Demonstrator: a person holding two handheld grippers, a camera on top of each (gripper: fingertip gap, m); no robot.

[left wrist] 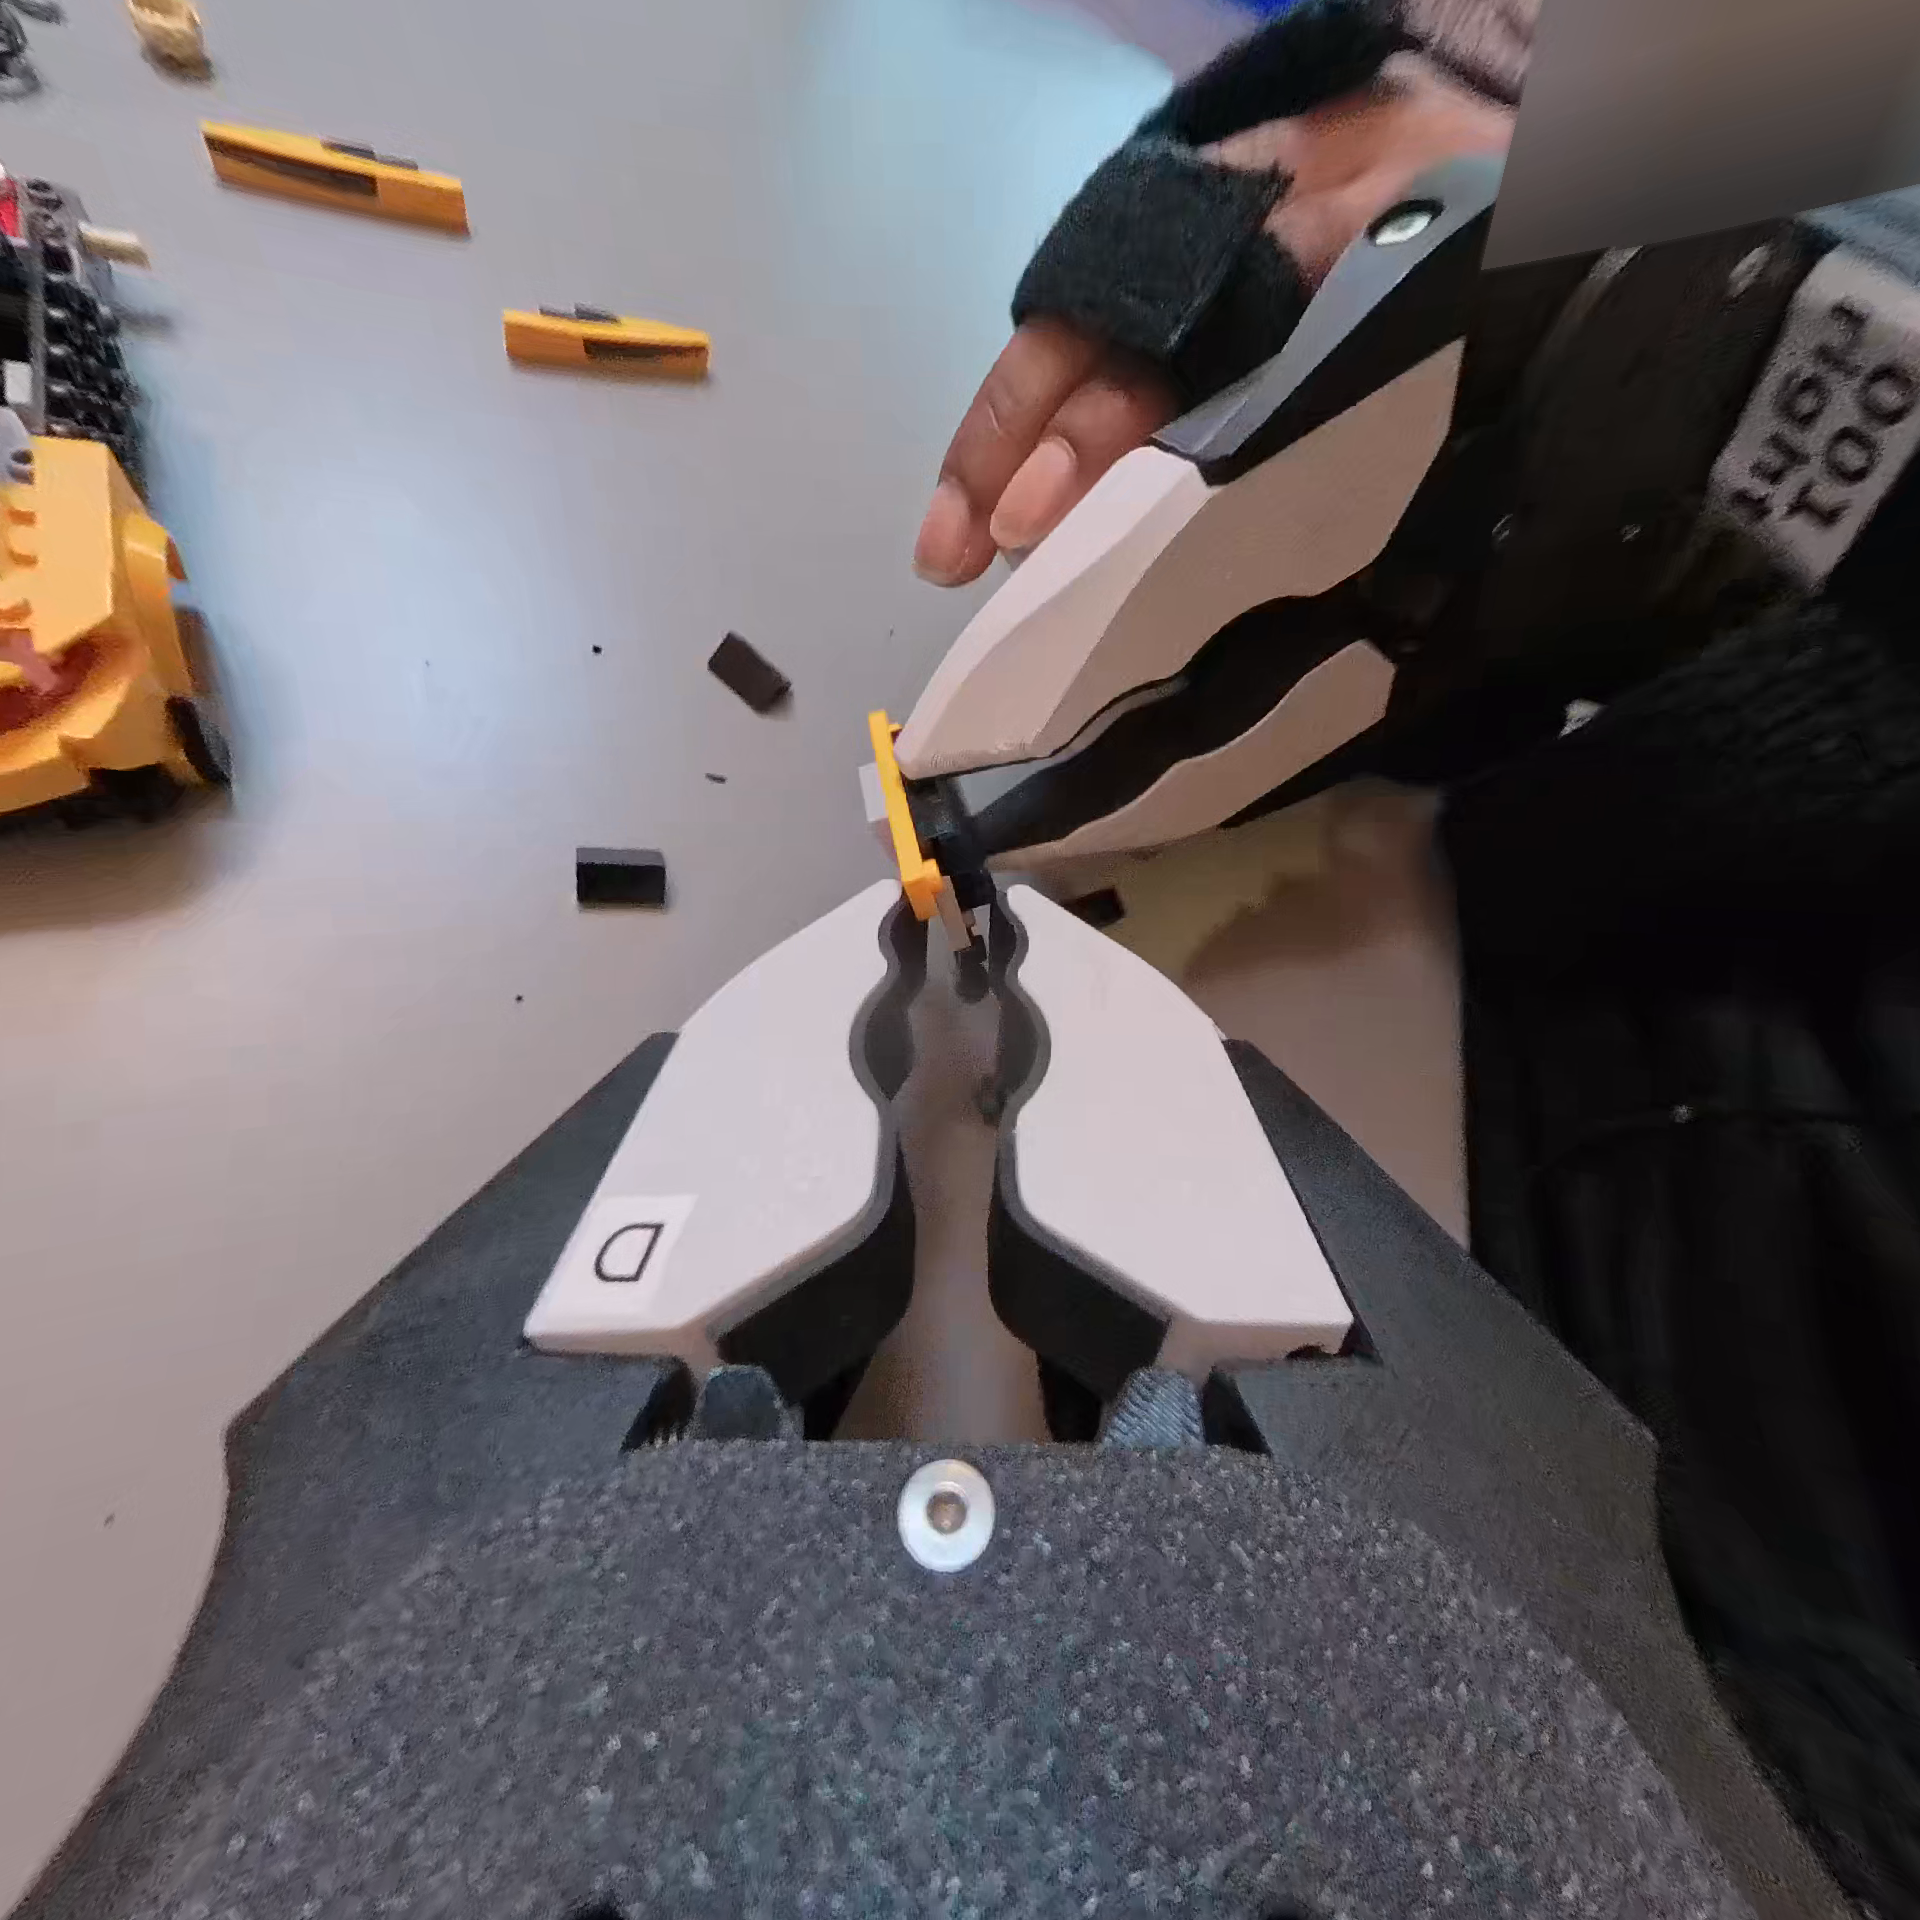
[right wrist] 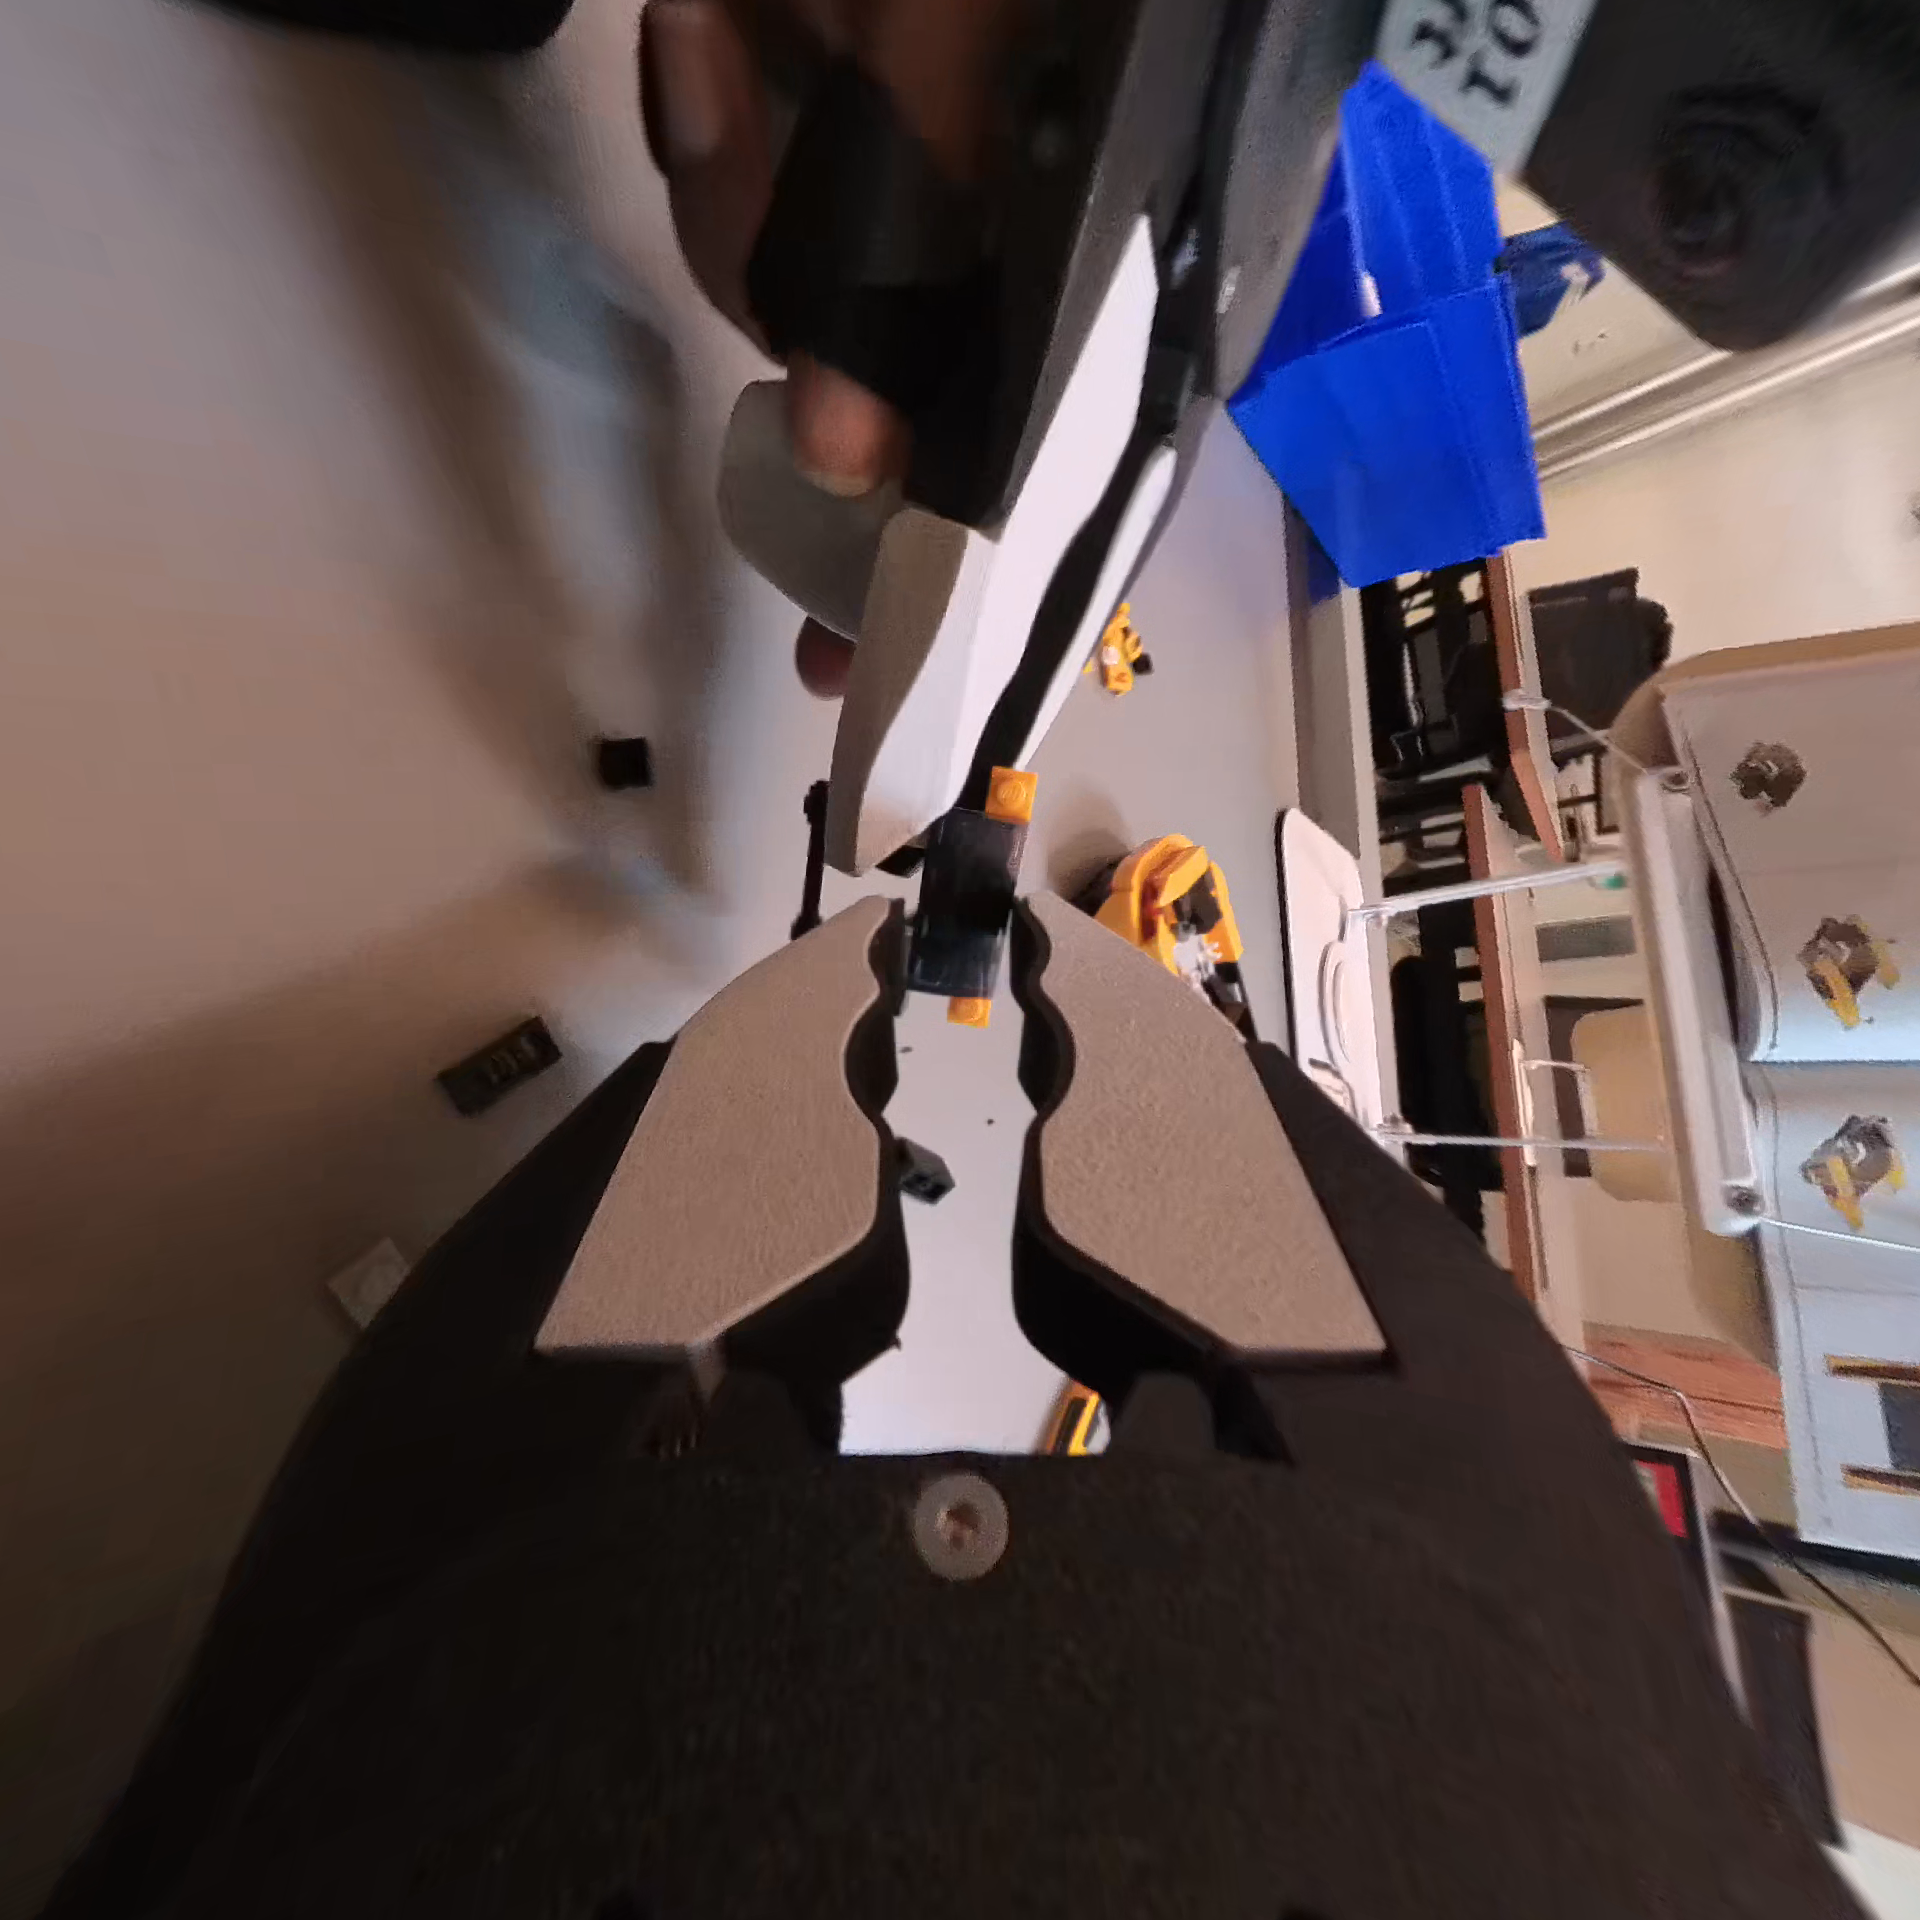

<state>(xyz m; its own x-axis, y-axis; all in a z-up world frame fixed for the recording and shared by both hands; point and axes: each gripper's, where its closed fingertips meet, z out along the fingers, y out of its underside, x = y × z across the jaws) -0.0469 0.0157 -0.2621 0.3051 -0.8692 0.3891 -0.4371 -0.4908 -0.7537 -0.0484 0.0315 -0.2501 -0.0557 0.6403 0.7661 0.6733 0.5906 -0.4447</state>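
Observation:
A small brick assembly (left wrist: 906,810), an orange plate with black and tan pieces on it, hangs in the air between both grippers. My left gripper (left wrist: 961,899) is shut on its lower end: the orange corner and the black piece sit between the fingertips. My right gripper (left wrist: 951,805) comes in from the upper right and is shut on the black part behind the plate. In the right wrist view the right gripper (right wrist: 958,920) pinches the dark piece (right wrist: 961,904) from both sides. The left gripper (right wrist: 935,831) reaches down onto the assembly's far end.
A yellow brick car (left wrist: 73,644) stands at the left, and also shows in the right wrist view (right wrist: 1169,894). Two long orange pieces (left wrist: 332,171) (left wrist: 608,341) and loose black bricks (left wrist: 748,672) (left wrist: 620,876) lie on the grey table. A blue bin (right wrist: 1392,416) stands at the table's edge. My two grippers' fingertips are within a few centimetres of each other.

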